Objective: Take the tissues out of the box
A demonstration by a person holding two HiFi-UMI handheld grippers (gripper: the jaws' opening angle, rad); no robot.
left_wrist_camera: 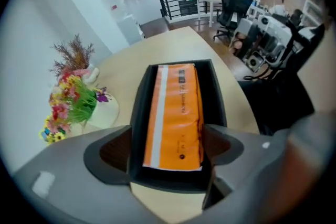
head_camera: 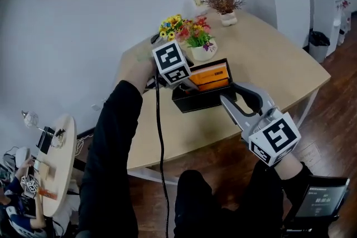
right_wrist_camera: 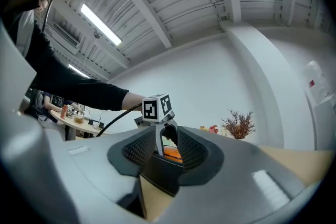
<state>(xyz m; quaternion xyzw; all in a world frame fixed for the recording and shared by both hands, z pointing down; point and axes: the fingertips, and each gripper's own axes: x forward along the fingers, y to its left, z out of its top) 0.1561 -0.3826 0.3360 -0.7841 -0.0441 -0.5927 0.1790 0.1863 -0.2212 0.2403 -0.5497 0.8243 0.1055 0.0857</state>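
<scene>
A black open-topped box [head_camera: 202,97] stands on the wooden table [head_camera: 268,58] with an orange tissue pack [head_camera: 211,75] lying in it. My left gripper [head_camera: 184,82] is at the box's left end. In the left gripper view its jaws [left_wrist_camera: 167,152] stand wide open astride that end of the box [left_wrist_camera: 137,113], with the orange pack [left_wrist_camera: 176,113] running away between them. My right gripper [head_camera: 230,92] is at the box's right end, also open. In the right gripper view [right_wrist_camera: 167,152] the box's dark edge [right_wrist_camera: 157,173] sits between its pads, a strip of orange pack [right_wrist_camera: 172,152] showing above.
A white pot of bright flowers [head_camera: 196,42] stands just behind the box, and a vase of dried twigs [head_camera: 224,1] further back. The left gripper's black cable [head_camera: 160,142] hangs off the table's front edge. A small round table [head_camera: 56,164] is at the left, a screen [head_camera: 319,198] at the lower right.
</scene>
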